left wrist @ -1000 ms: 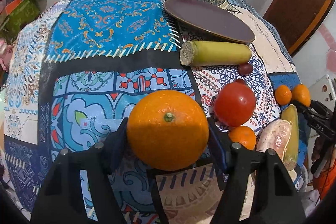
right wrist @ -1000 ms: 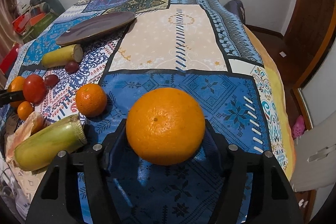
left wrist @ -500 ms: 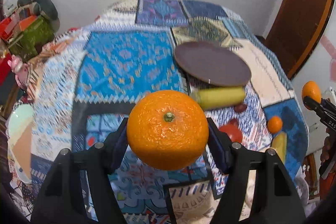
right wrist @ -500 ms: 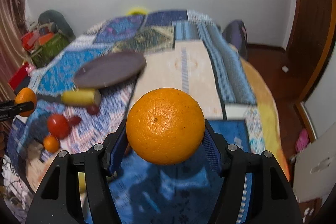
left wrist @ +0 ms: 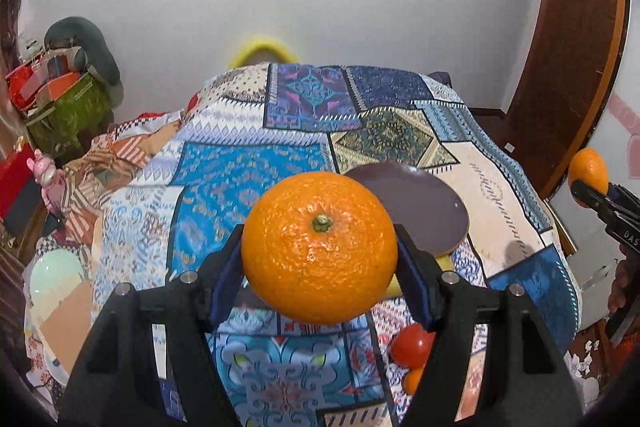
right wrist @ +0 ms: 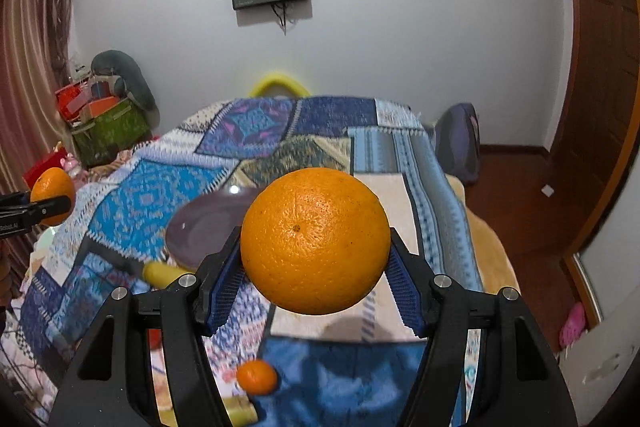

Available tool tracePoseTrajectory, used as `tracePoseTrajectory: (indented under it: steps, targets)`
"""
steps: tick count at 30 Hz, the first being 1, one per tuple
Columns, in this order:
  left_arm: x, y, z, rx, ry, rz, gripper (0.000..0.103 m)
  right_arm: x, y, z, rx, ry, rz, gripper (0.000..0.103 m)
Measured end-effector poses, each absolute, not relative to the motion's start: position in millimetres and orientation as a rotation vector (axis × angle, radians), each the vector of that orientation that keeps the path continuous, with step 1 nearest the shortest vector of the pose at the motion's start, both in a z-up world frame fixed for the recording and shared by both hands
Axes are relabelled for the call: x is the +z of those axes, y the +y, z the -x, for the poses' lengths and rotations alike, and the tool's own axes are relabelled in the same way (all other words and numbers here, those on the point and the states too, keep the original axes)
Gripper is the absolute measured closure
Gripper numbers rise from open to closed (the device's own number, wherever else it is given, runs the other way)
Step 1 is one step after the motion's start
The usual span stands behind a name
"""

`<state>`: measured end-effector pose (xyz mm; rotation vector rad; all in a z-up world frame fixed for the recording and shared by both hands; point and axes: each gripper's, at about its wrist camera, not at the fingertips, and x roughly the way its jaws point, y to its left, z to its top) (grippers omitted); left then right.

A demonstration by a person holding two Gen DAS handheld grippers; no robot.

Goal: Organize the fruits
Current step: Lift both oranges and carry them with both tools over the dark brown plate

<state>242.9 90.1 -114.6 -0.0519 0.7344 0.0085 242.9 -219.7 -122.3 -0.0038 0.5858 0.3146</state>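
My left gripper (left wrist: 320, 259) is shut on a large orange (left wrist: 319, 247), stem end up, held high over the patterned bedspread (left wrist: 248, 163). My right gripper (right wrist: 316, 259) is shut on a second large orange (right wrist: 315, 241), also lifted. Each gripper shows in the other's view: the right one with its orange (left wrist: 588, 171) at the far right, the left one with its orange (right wrist: 52, 189) at the far left. A dark purple plate (left wrist: 424, 203) lies on the bed behind the fruit, also visible as the plate (right wrist: 204, 223) in the right wrist view.
A red tomato (left wrist: 412, 347), a small orange (left wrist: 414, 379) and a yellow-green stalk (right wrist: 160, 273) lie below on the bedspread. A small tangerine (right wrist: 256, 377) sits near the front. Boxes and clutter (right wrist: 104, 115) stand at the left; a wooden door (left wrist: 576, 67) at the right.
Both grippers have risen with their oranges and tipped up, so the wall and screens came into view and the fruit on the bed dropped low in the frames.
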Motion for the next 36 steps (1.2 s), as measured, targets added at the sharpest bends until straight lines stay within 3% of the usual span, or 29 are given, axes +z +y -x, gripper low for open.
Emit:
tracePoseTrajectory:
  steps: [15, 36]
  targets:
    - [-134.7, 61.5, -296.5, -0.043, 0.763, 0.012, 0.034, -126.0, -171.1, -294.1, 0.395, 0.574, 0.04, 0.04]
    - [-213.6, 57.6, -378.5, -0.092, 0.927, 0.025, 0.034, -186.2, -138.4, -369.0, 0.399, 0.755, 0.049, 0.04]
